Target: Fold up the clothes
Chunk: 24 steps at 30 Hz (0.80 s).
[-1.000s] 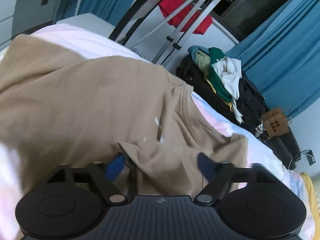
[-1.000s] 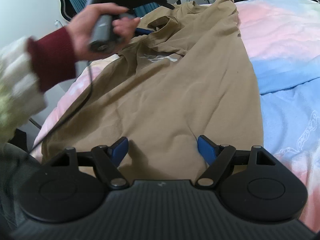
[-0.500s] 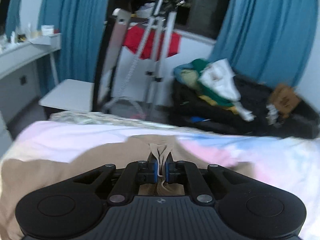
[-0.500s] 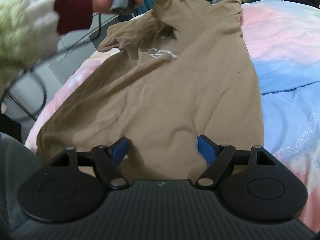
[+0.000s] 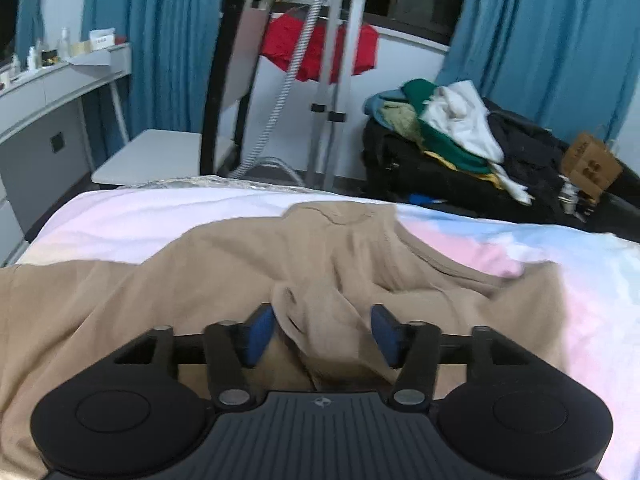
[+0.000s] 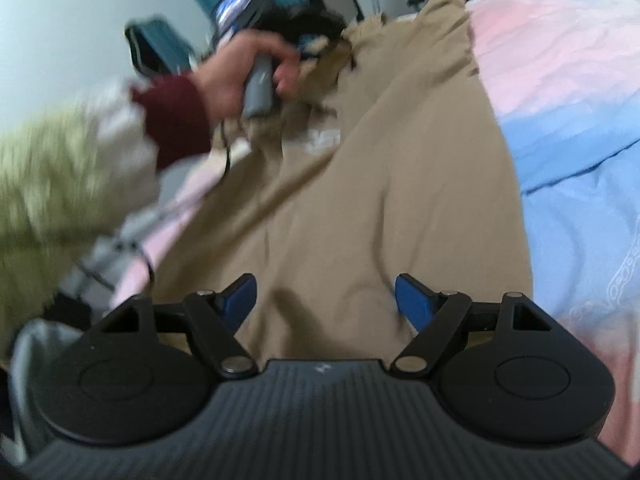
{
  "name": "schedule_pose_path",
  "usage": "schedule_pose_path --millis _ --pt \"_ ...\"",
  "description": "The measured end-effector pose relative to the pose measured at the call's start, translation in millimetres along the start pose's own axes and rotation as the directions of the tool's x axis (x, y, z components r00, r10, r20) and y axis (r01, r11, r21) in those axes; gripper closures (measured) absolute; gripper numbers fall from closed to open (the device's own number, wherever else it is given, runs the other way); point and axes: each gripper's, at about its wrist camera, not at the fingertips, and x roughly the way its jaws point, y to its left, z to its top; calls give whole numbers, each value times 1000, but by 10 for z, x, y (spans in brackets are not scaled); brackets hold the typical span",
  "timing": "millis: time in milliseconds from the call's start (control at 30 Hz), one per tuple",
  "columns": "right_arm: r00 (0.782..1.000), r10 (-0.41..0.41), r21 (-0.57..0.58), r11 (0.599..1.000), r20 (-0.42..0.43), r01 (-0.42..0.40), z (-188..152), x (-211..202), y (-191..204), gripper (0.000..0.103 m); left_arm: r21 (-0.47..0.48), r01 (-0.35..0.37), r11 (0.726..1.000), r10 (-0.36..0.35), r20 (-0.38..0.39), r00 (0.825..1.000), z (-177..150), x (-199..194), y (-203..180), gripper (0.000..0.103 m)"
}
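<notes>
A tan T-shirt (image 5: 340,264) lies spread on the pastel bed cover (image 5: 500,248). In the left wrist view my left gripper (image 5: 322,330) hovers over the collar end. Its jaws are opening, with a raised bunch of the tan cloth loose between the blue pads (image 5: 258,334). In the right wrist view my right gripper (image 6: 326,300) stands open over the shirt's (image 6: 400,180) lower part, with flat cloth under it. Farther up the shirt, a hand (image 6: 236,76) holds the left gripper (image 6: 308,36) at the rumpled neck area, which is blurred.
Beyond the bed stand a metal rack with a red garment (image 5: 320,52), a pile of clothes (image 5: 444,128) on a dark seat, a cardboard box (image 5: 592,164), a white chair (image 5: 152,156) and a desk (image 5: 60,92). A cable (image 6: 228,148) hangs from the hand. Blue bedding (image 6: 580,200) lies to the right.
My left gripper pinched the collar cloth shut and lifted it, then spread its jaws, leaving the cloth bunched between them. The right gripper stayed open over the hem end.
</notes>
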Motion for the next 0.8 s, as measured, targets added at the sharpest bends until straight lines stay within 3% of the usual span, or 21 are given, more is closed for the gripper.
schedule_pose_path --millis 200,500,800 --pt "996 -36 -43 998 82 40 24 -148 102 24 48 83 995 -85 48 995 -282 -922 -62 26" --pt "973 -95 -77 991 210 113 33 -420 212 24 106 115 988 -125 96 987 -1119 -2326 -3 15" --pt "945 -165 -146 966 281 212 299 -492 511 24 142 99 985 -123 172 977 -1849 -2976 -46 4"
